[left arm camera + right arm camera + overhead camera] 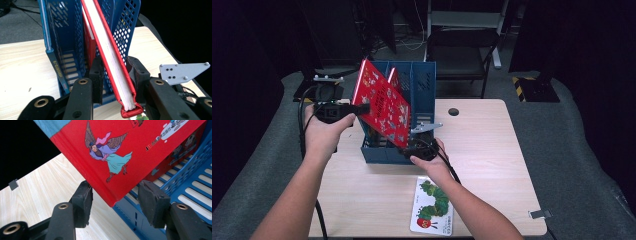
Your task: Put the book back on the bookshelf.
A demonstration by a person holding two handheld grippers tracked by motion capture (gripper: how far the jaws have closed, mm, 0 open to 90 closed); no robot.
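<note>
While a caterpillar book [432, 207] lies flat on the counter [492, 165] nearest the person, the right hand-held gripper [412, 144] sits just beyond it, jaws spread either side of the red book's [382, 105] lower corner (pads not pressing). The left hand-held gripper [362, 108] pinches the tilted book's edge, above the blue file rack [422, 85]

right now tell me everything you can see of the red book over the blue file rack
The red book is a thin hardcover with white pages and cartoon figures on its cover. It hangs tilted over the blue file rack, lower corner near the front. The left gripper straddles its edge; the right gripper sits open at its lower corner.
</note>
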